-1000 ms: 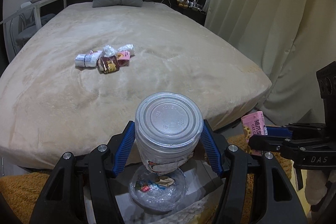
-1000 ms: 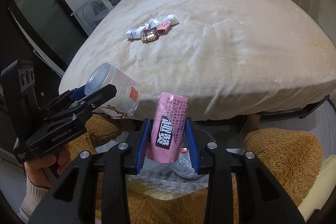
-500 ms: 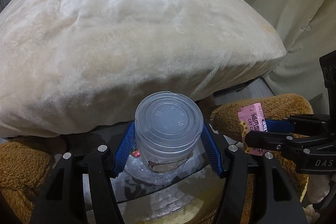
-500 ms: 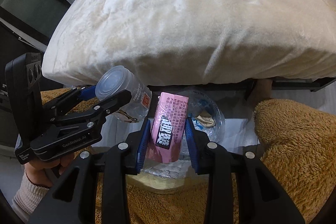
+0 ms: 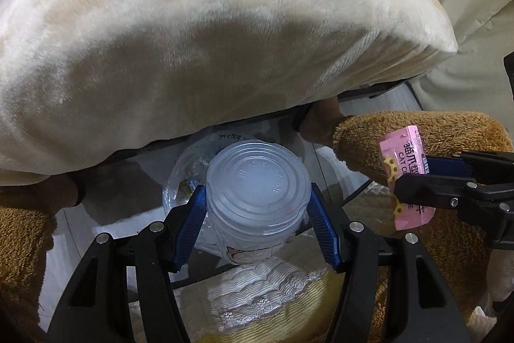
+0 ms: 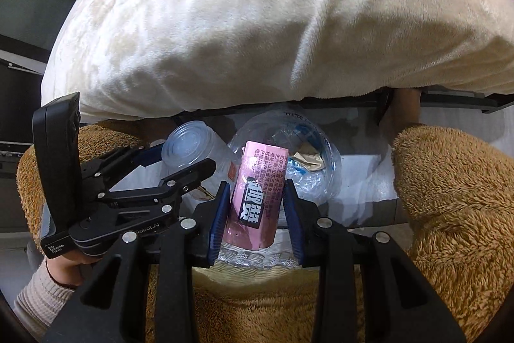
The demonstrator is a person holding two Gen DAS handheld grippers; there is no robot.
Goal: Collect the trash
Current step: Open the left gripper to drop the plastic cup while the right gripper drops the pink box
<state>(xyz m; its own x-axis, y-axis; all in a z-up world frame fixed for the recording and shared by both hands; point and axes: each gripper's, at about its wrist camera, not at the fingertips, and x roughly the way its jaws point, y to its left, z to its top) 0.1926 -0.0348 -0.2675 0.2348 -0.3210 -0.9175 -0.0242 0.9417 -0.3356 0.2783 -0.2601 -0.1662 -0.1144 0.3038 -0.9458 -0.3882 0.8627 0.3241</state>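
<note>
Two grippers grip trash: left gripper (image 5: pixel 257 216) clamps a lidded clear cup (image 5: pixel 257 185), right gripper (image 6: pixel 255 214) a pink packet (image 6: pixel 258 192).

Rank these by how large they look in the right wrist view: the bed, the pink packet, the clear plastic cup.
1. Bed, far the largest.
2. Pink packet.
3. Clear plastic cup. The packet sits nearer the camera, so their true order is unsure.

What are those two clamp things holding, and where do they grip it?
The left tool grips a clear plastic cup by its sides, just below the lid. The right tool grips a pink packet by its long edges.
</note>
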